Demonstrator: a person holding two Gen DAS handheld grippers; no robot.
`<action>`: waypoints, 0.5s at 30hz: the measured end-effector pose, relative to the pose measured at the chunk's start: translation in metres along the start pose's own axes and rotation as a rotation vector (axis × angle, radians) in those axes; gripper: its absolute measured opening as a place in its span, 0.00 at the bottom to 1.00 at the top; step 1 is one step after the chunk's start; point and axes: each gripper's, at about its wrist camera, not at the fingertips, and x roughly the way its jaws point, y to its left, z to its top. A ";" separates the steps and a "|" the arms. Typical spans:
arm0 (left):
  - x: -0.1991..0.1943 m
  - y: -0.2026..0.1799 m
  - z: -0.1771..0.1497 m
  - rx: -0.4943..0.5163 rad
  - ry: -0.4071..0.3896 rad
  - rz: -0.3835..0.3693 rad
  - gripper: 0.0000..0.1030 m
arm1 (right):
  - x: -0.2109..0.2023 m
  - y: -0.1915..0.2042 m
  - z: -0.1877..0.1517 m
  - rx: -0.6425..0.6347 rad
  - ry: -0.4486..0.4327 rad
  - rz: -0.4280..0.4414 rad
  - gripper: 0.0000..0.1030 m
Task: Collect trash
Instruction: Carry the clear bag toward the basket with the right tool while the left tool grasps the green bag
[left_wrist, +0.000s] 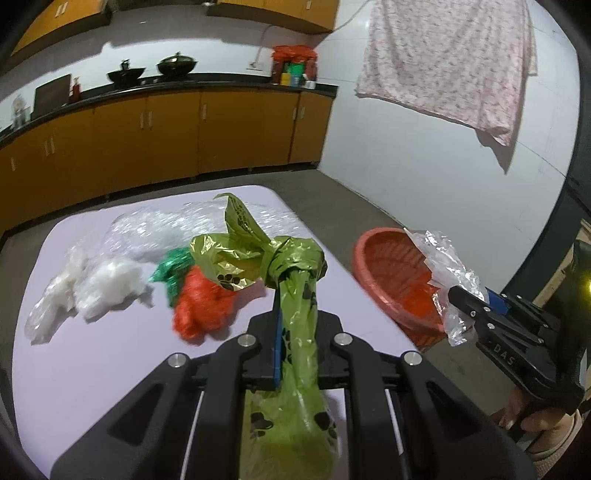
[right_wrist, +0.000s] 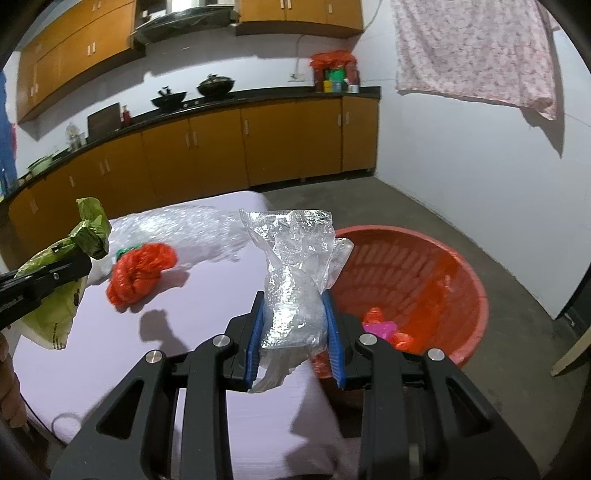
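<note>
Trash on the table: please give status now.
Left gripper shut on green bag. Right gripper shut on clear plastic. Red basin beside table, path clear.

White walls all round, grey concrete floor underneath — it's a kitchen. Orange-brown base cabinets run along the far wall under a black countertop, with matching upper cabinets above. Two dark woks sit on the counter — and a pink floral cloth hangs high against the right-hand wall, throwing a shadow.
</note>
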 end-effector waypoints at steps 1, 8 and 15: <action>0.003 -0.007 0.003 0.012 0.000 -0.010 0.12 | -0.001 -0.004 0.000 0.004 -0.002 -0.008 0.30; 0.020 -0.038 0.013 0.062 -0.001 -0.082 0.12 | -0.004 -0.031 0.002 0.048 -0.021 -0.064 0.30; 0.040 -0.071 0.023 0.117 0.000 -0.153 0.12 | -0.002 -0.058 0.007 0.089 -0.040 -0.108 0.30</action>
